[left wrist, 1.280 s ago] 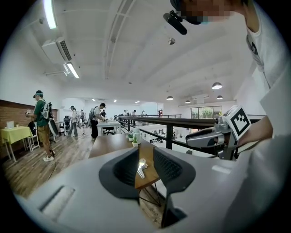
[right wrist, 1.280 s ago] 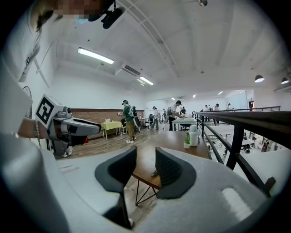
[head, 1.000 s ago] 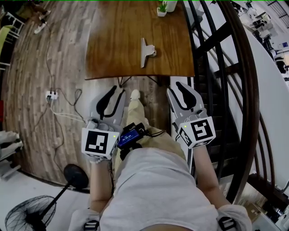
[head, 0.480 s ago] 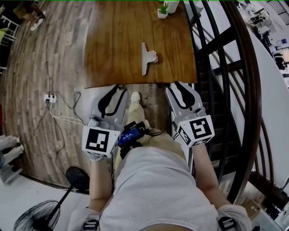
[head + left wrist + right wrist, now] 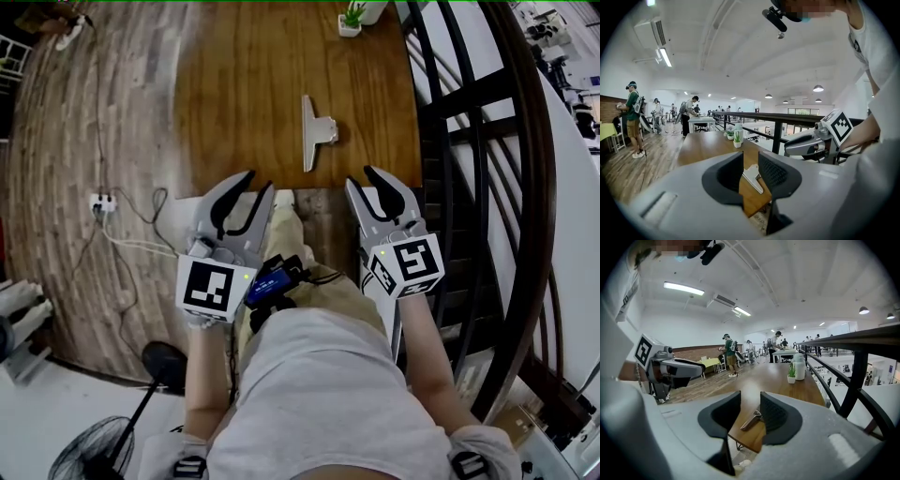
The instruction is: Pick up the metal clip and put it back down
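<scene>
Clip: metal clip (image 5: 316, 133) flat on the counter (image 5: 234, 84), close to its near edge.
Left gripper (image 5: 260, 180): fingers apart, empty, short of that edge.
Right gripper (image 5: 362, 178): fingers apart, empty too.

The left gripper (image 5: 750, 161), grey-bodied with black ribbed pads, holds its jaws a little apart with nothing gripped. Through the gap shows the silver metal clip (image 5: 753, 178), lying beyond the jaws near the close end of the long brown wooden table (image 5: 701, 145). Further along the table stands a small green plant in a white pot (image 5: 737, 139). At the right the grey right gripper (image 5: 788, 144) hangs in front of a black metal railing (image 5: 777, 136) — and far off at the left, people (image 5: 632, 112) stand on the wooden floor.
</scene>
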Demonstrator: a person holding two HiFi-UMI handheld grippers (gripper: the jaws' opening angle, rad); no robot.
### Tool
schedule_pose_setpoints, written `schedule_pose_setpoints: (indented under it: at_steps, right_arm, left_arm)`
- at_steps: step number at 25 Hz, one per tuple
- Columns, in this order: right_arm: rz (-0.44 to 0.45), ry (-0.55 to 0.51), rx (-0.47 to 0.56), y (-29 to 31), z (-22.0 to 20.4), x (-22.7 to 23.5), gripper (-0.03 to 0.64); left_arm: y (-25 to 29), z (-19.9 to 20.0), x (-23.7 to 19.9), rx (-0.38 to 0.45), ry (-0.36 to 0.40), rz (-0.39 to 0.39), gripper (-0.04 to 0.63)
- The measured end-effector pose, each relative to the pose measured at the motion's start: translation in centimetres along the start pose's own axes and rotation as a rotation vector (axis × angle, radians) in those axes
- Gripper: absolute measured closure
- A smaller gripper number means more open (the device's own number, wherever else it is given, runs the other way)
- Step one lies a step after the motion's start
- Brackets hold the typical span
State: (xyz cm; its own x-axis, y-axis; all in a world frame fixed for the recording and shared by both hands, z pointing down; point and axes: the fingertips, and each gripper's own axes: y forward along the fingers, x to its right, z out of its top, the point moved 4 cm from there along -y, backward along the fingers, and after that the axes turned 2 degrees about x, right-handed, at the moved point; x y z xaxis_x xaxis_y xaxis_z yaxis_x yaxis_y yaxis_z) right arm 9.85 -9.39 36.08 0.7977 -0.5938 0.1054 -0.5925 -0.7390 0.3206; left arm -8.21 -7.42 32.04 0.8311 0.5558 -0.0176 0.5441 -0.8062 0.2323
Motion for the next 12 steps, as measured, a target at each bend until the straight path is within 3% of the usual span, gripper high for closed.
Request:
schedule_pose_setpoints:
  at_steps: [12]
  right_arm:
    - [0.01,0.057,-0.092,5.4,-2.8,2.4,0.492]
  left_arm:
    - [4.2,-2.5,-2.5,-0.049,-0.025,-0.047,0.492]
